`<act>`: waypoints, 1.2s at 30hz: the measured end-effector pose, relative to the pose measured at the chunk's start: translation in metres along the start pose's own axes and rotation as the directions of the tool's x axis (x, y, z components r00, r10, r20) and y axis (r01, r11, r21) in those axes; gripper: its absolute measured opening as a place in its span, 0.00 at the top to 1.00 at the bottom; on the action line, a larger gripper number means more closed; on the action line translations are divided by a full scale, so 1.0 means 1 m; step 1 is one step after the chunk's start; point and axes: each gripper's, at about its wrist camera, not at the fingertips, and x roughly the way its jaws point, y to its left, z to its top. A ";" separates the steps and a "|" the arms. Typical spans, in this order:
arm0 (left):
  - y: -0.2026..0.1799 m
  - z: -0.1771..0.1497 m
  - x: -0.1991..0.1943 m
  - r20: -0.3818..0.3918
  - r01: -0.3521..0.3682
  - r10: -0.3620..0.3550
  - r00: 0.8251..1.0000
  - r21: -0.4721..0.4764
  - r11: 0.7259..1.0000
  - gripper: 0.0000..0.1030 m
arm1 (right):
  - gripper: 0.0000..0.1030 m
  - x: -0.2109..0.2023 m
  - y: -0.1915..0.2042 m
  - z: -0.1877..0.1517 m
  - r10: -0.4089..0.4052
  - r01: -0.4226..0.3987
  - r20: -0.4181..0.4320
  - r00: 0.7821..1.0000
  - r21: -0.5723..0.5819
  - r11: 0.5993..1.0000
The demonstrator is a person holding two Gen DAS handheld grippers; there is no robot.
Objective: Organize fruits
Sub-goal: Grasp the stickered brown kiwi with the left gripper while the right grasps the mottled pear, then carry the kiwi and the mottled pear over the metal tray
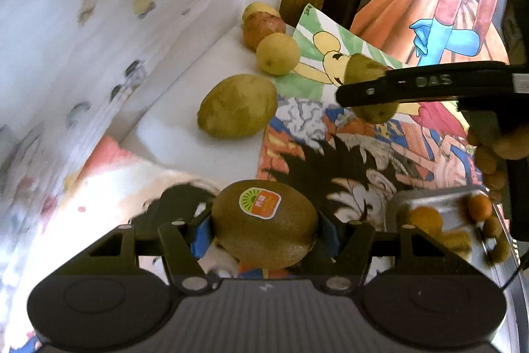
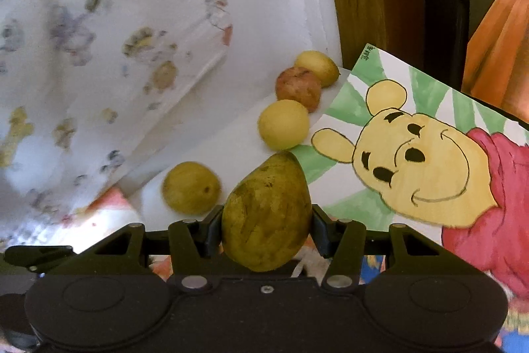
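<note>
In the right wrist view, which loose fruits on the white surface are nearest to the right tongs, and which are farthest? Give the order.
The right tongs grip a green pear.
1. Green round fruit, just left of the tongs.
2. Yellow round fruit, above, at the bear drawing's edge.
3. Reddish fruit, behind it.
4. Yellow fruit at the back, by the wall.

Brown kiwi (image 1: 264,222) with an orange-green sticker (image 1: 260,201), olive-green pear (image 2: 267,214), a yellow bear drawing (image 2: 426,167) on green-striped white paper
</note>
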 end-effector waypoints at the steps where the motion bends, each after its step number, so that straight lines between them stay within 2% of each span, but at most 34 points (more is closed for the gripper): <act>1: 0.000 -0.002 -0.003 -0.003 0.001 -0.001 1.000 -0.002 1.000 0.34 | 0.46 -0.006 0.002 -0.003 0.001 -0.002 0.008 1.000 0.007 1.000; 10: -0.011 -0.020 -0.033 0.010 0.036 -0.036 0.999 0.015 0.999 0.34 | 0.46 -0.079 0.013 -0.044 -0.026 0.018 0.082 0.996 0.087 0.996; 18: -0.037 -0.036 -0.058 0.001 0.102 -0.103 0.995 0.085 0.991 0.34 | 0.46 -0.147 0.006 -0.100 -0.139 0.116 0.094 0.986 0.216 0.969; 23: -0.057 -0.048 -0.070 -0.028 0.145 -0.143 0.989 0.139 0.979 0.34 | 0.46 -0.182 0.000 -0.136 -0.224 0.180 0.098 0.970 0.333 0.925; 29: -0.082 -0.061 -0.078 -0.052 0.184 -0.177 0.983 0.194 0.964 0.34 | 0.46 -0.207 -0.005 -0.171 -0.309 0.243 0.086 0.947 0.436 0.867; 36: -0.105 -0.074 -0.080 -0.070 0.215 -0.204 0.976 0.234 0.948 0.34 | 0.46 -0.215 -0.007 -0.195 -0.332 0.276 0.055 0.942 0.437 0.856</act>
